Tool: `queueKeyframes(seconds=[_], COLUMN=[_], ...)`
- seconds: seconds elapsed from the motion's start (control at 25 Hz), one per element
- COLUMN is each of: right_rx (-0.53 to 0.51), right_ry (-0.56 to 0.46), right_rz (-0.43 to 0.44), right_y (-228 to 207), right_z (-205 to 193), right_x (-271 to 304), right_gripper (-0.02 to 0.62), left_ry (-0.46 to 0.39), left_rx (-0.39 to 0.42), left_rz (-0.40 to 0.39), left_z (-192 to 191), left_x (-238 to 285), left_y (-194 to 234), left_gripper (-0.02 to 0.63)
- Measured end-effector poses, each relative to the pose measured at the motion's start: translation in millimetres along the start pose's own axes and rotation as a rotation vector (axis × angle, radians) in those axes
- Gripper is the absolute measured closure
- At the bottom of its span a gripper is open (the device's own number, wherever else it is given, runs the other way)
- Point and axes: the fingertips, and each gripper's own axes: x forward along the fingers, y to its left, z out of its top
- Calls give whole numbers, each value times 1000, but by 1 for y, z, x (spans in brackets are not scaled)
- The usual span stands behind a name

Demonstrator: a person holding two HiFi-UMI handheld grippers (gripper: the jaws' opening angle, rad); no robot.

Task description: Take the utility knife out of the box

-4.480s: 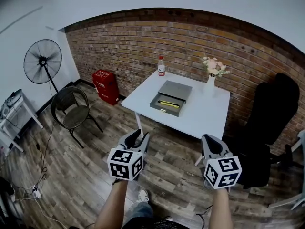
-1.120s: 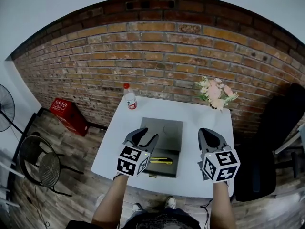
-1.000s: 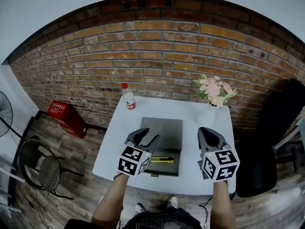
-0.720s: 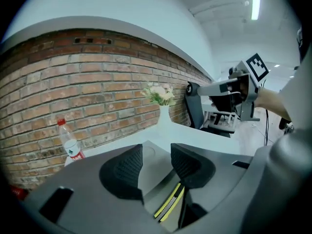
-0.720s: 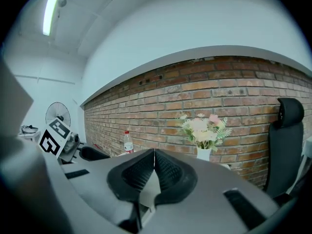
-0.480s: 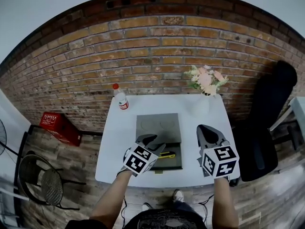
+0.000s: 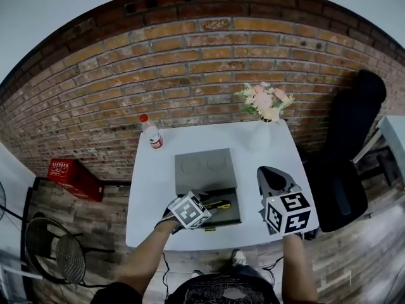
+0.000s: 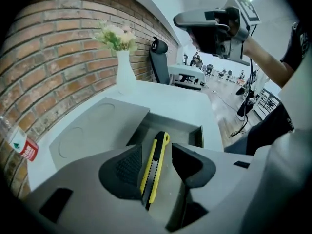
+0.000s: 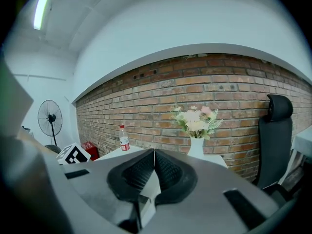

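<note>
Head view: the left claw [image 7: 211, 203] tips steeply down into the box [image 7: 202, 170] on the counter [image 7: 152, 195].
Left gripper view: its jaws are spread (they have just been opening), with the utility knife [image 8: 159, 152] lying between them, unpinched.
Right gripper view: the right claw [image 9: 154, 172] is held near level, pressed together and empty.

The left gripper [image 7: 212, 203] and right gripper [image 7: 265, 172] are grey, with black-and-white marked cubes [image 7: 190, 211]. Dark clothes [image 7: 218, 294] show at the bottom middle.

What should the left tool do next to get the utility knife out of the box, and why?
Probably bring the left tool a little lower over the utility knife, ready to close on it. Its jaws have just been opening and now stand apart, with the knife lying lengthwise between them in the open box, not yet gripped.
</note>
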Motion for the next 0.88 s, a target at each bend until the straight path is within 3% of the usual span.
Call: queueKeyframes(seconds=[0.44, 0.68, 0.88], right_rx=[-14, -9, -16], right_ry=[33, 50, 68], right_rz=[-17, -17, 2], right_y=[-7, -9, -3], right_z=[-5, -8, -13], right_x=[5, 10, 14], right_gripper=[577, 577, 577], left_ry=[183, 205, 198], left_rx=[115, 122, 95], left_rz=[-60, -66, -39], left_z=[-27, -25, -23], left_x=[40, 43, 42], left_y=[0, 5, 5], left_gripper=[397, 399, 457])
